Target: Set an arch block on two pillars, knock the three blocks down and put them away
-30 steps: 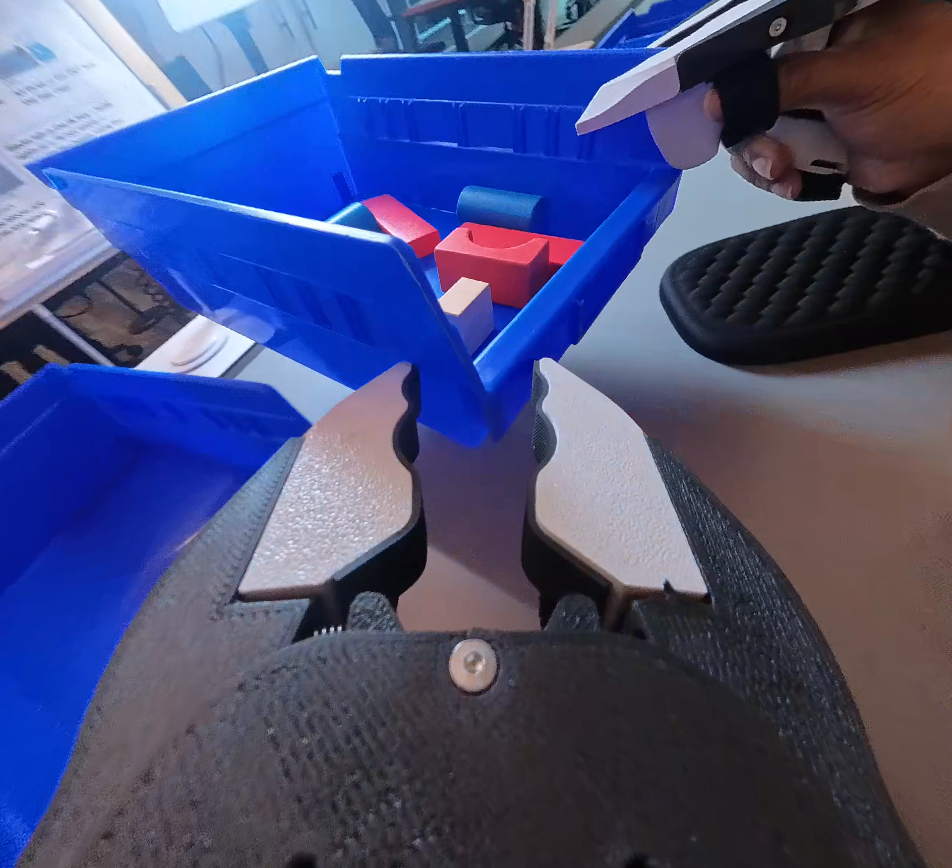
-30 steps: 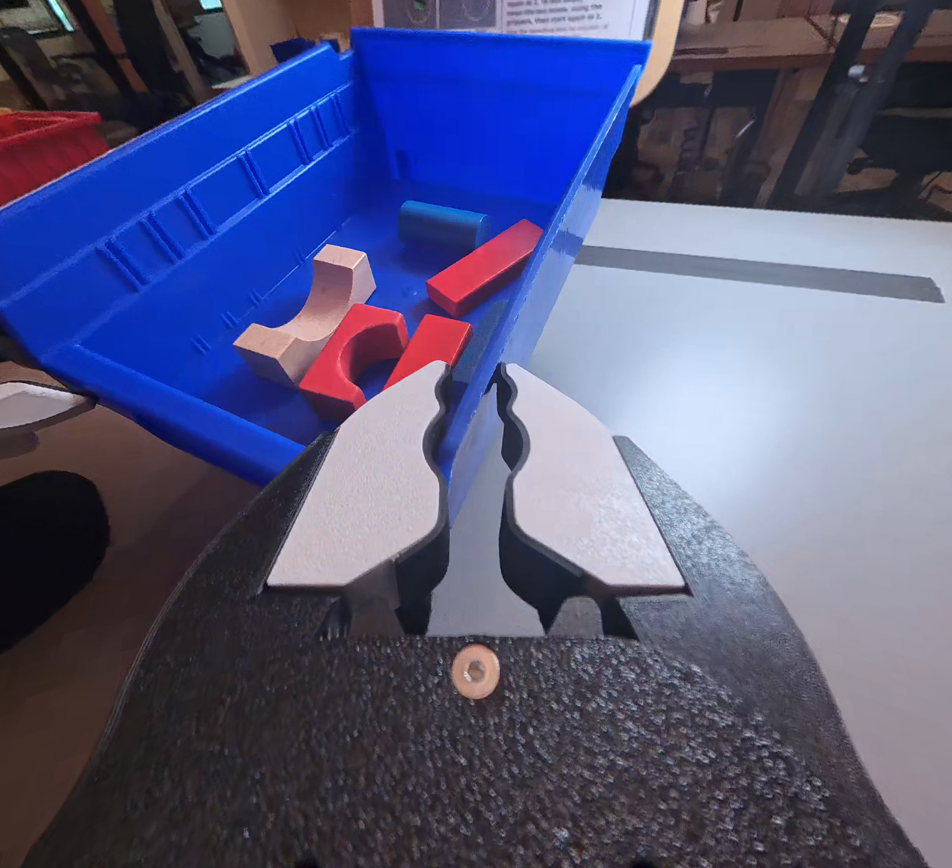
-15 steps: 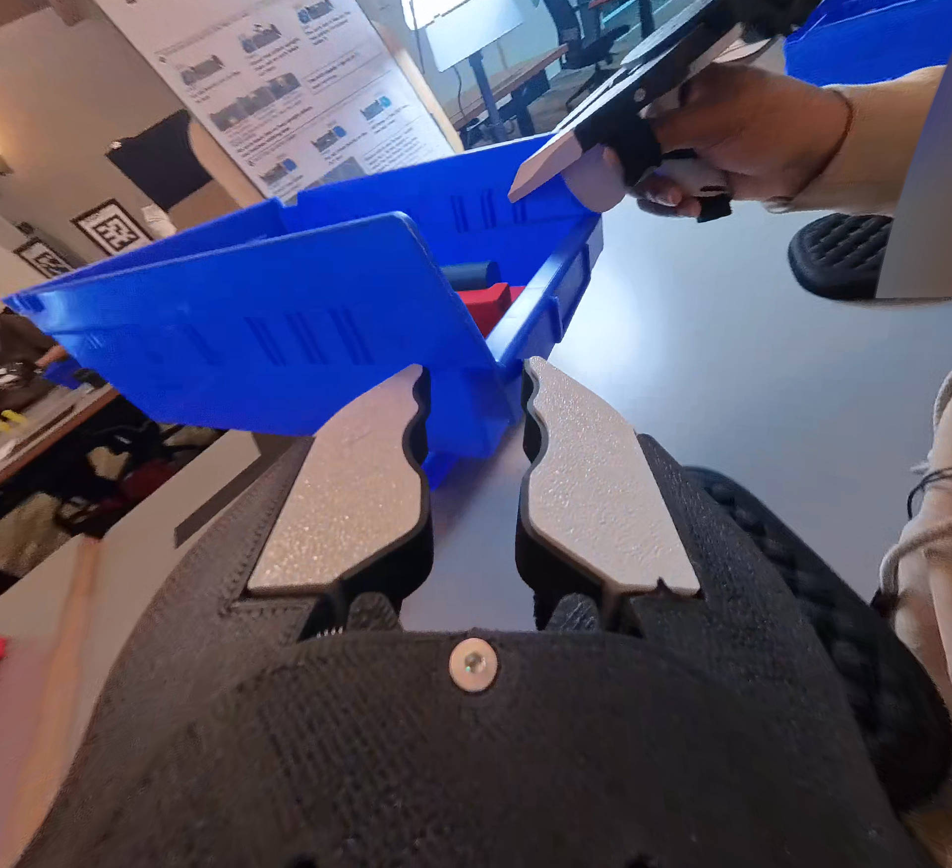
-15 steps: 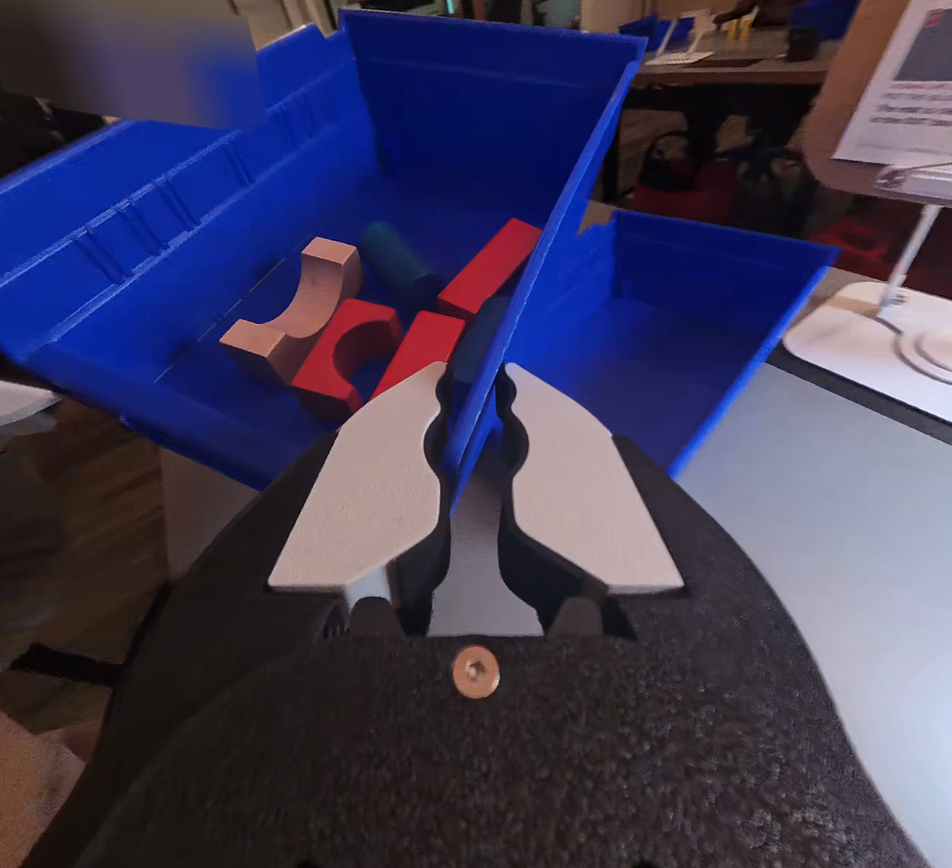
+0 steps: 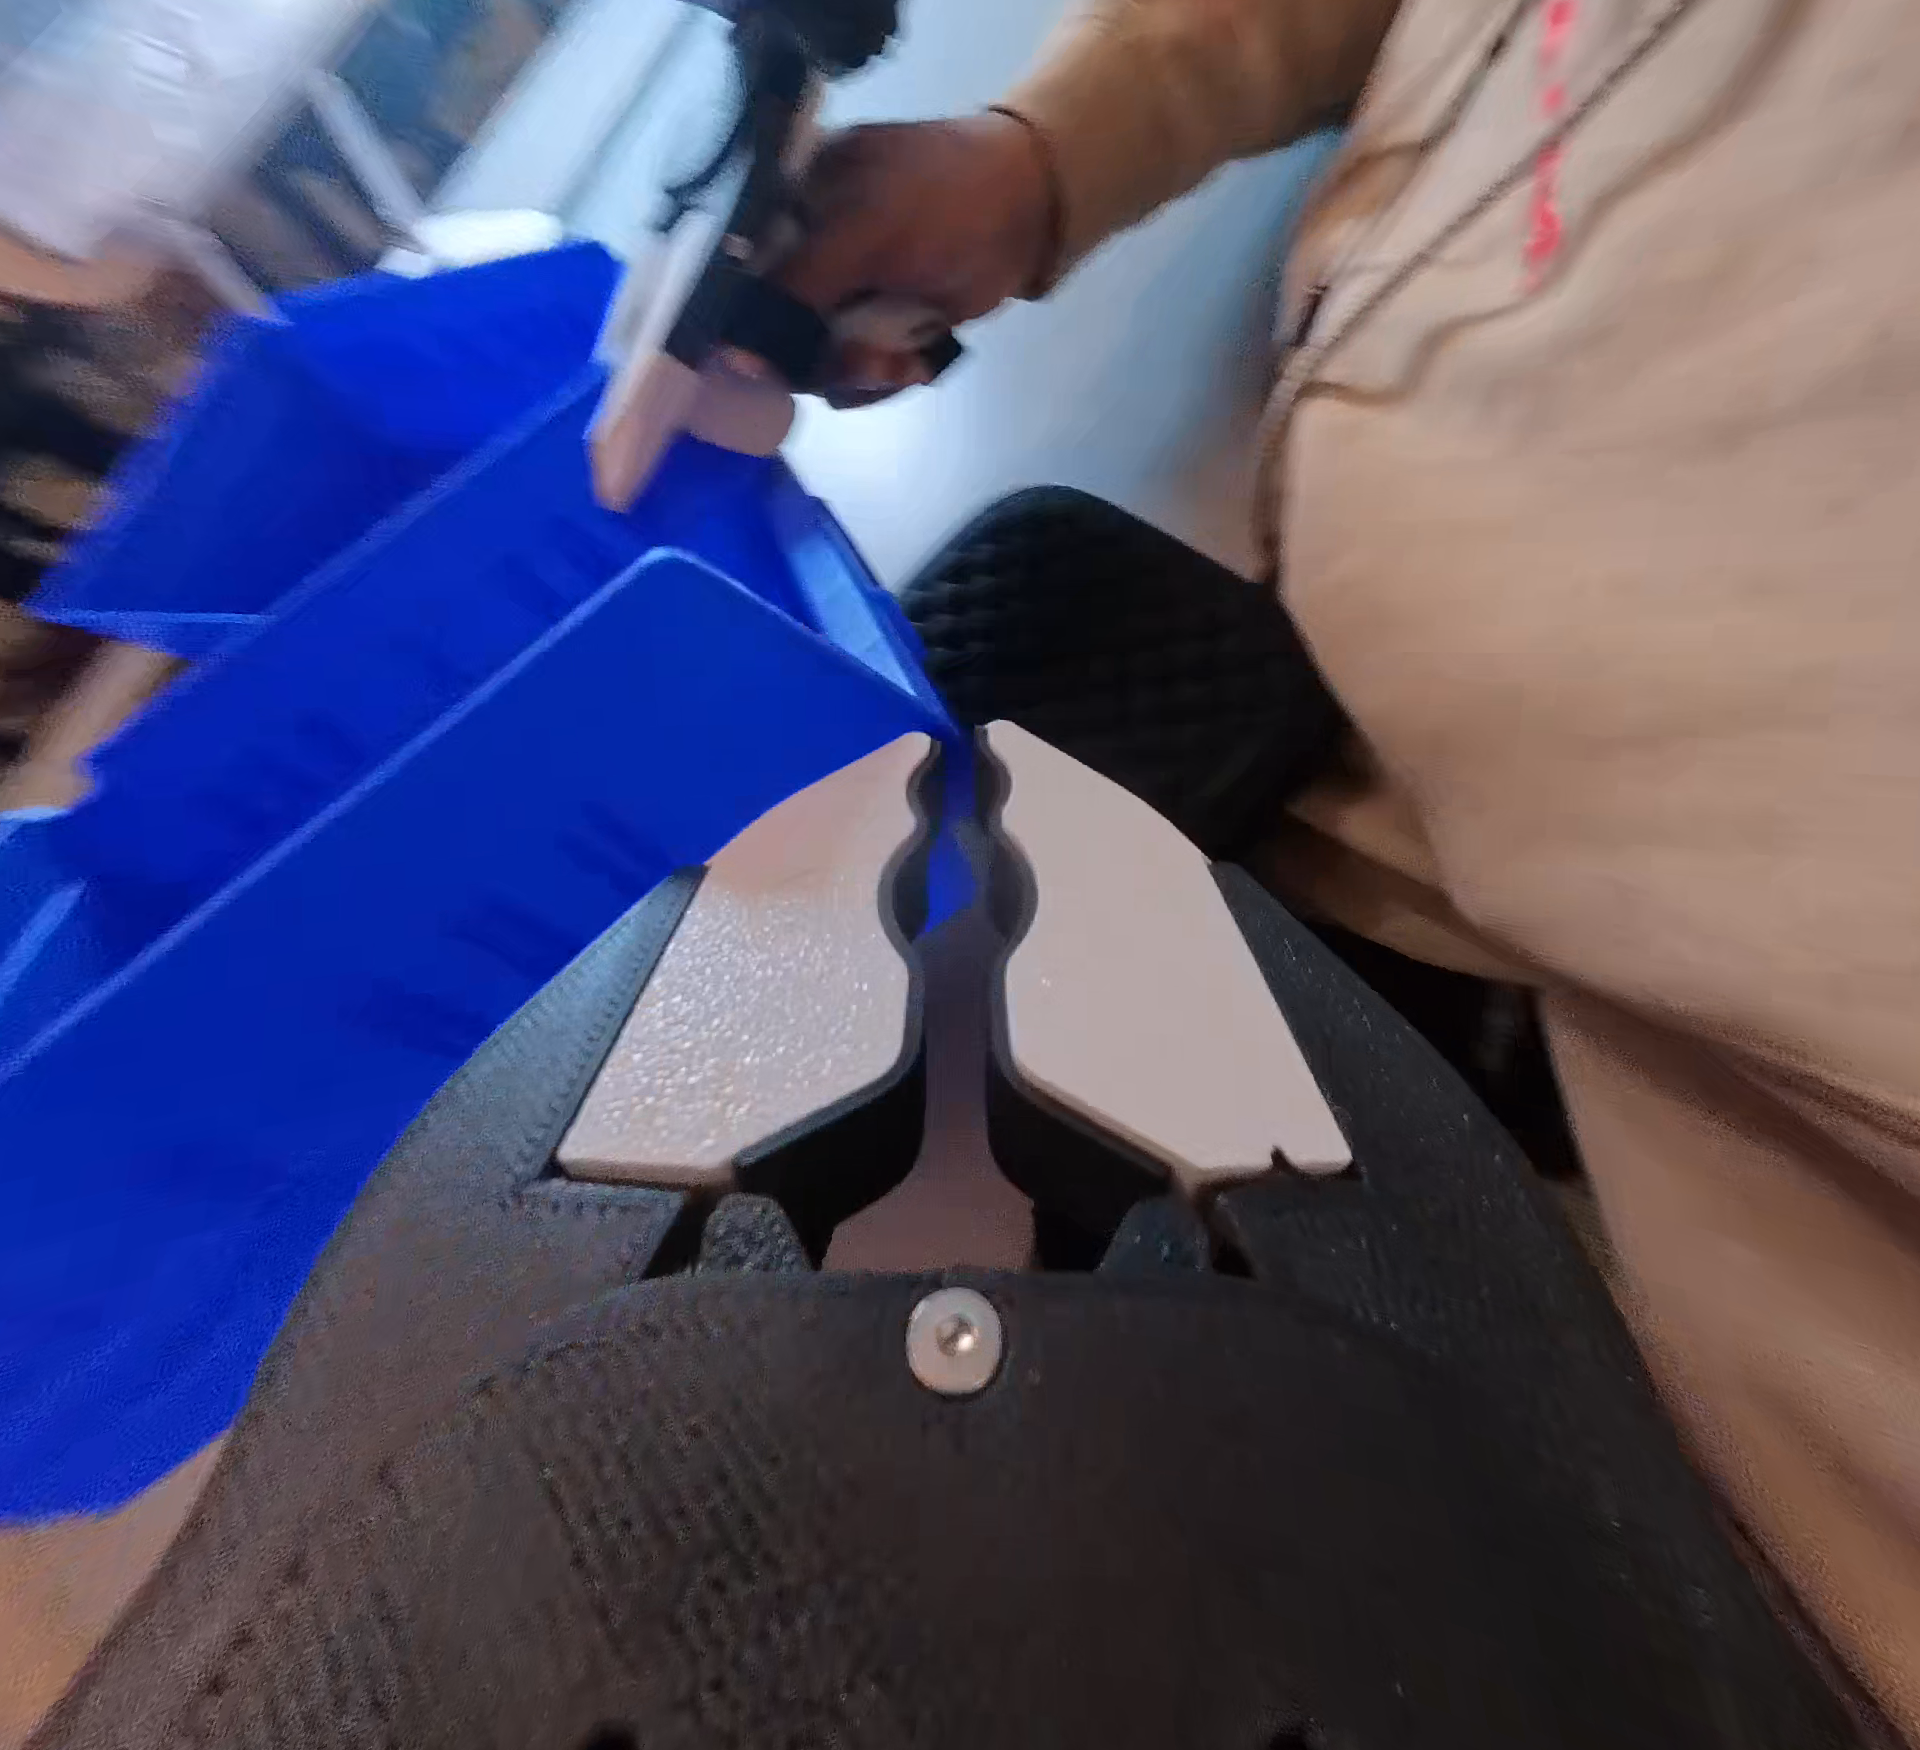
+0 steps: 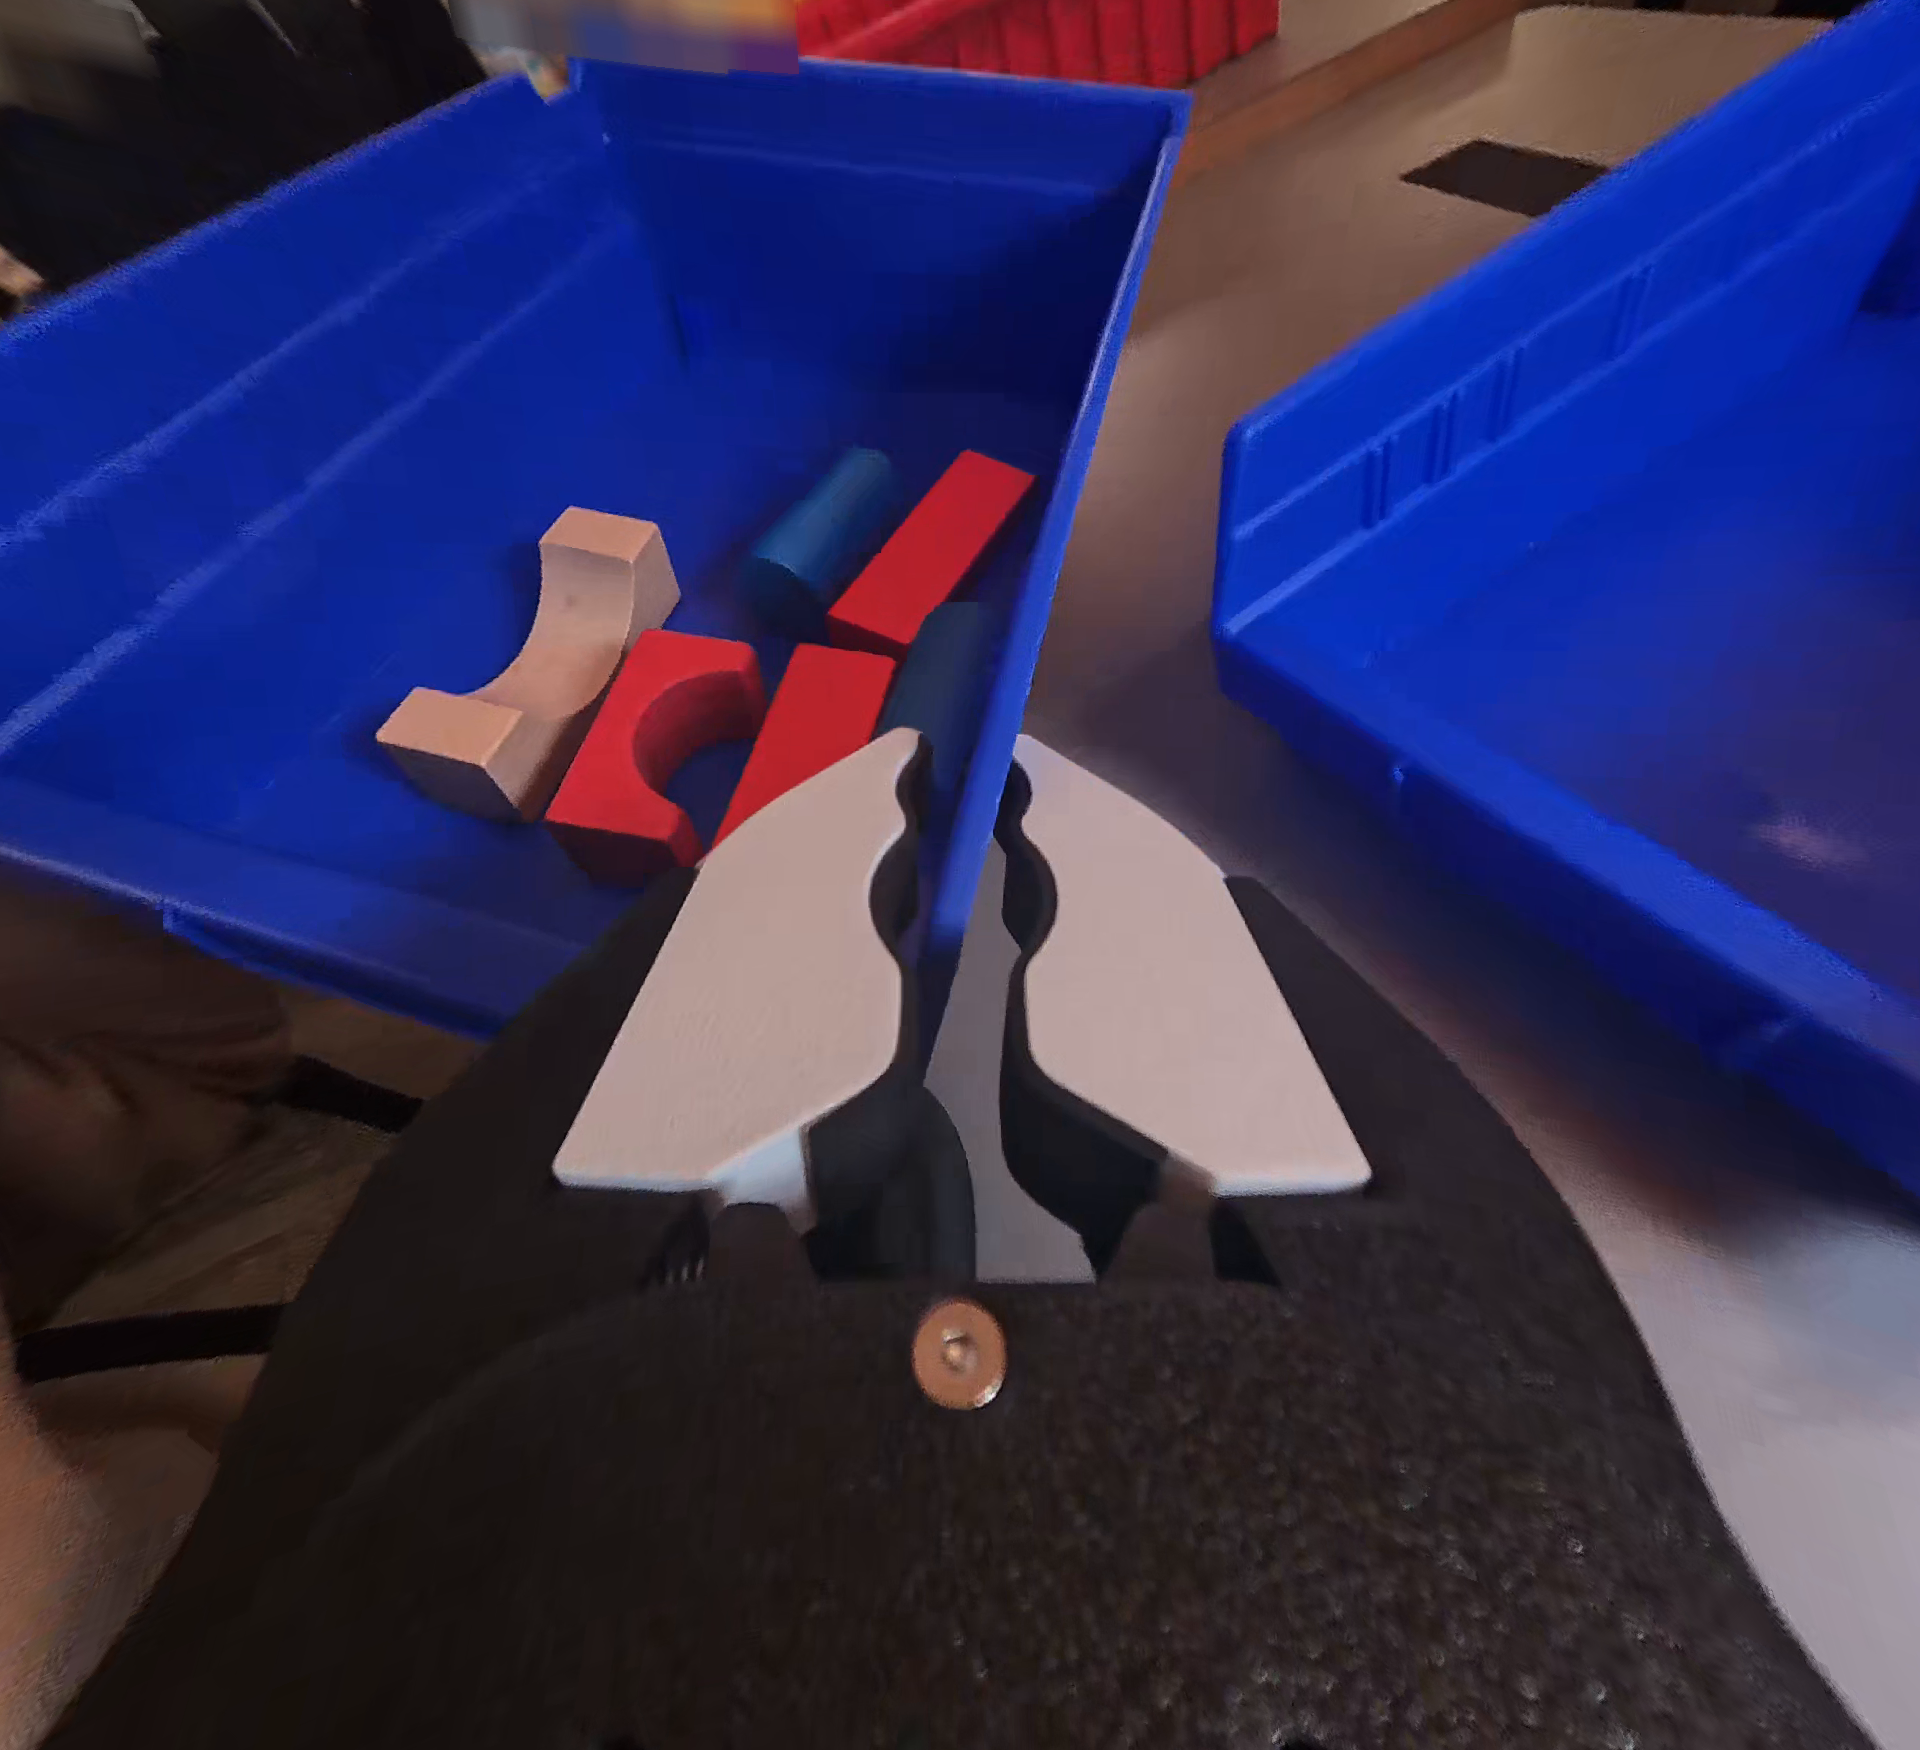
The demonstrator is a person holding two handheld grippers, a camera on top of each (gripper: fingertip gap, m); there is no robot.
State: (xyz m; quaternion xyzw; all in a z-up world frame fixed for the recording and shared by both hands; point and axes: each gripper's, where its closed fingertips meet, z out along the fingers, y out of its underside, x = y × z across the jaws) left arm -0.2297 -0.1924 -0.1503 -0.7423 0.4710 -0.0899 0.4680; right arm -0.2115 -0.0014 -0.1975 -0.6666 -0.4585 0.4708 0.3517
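Both tools grip one blue plastic bin [image 6: 312, 474]: the right hand-held gripper [image 6: 961, 765] pinches its thin side wall, the left hand-held gripper [image 5: 956, 755] a corner of its rim. Inside lie a pale wooden arch block [image 6: 540, 672], a red arch [image 6: 655, 755], red bars [image 6: 935, 547] and blue cylinders [image 6: 821, 526]. A second blue bin [image 6: 1558, 661] sits nearby on the grey tabletop [image 6: 1299, 298].

Smooth blue plastic bin [image 6: 312, 370] holds a bare wooden arch [image 6: 540, 661] beside glossy red-painted blocks [image 6: 935, 547].
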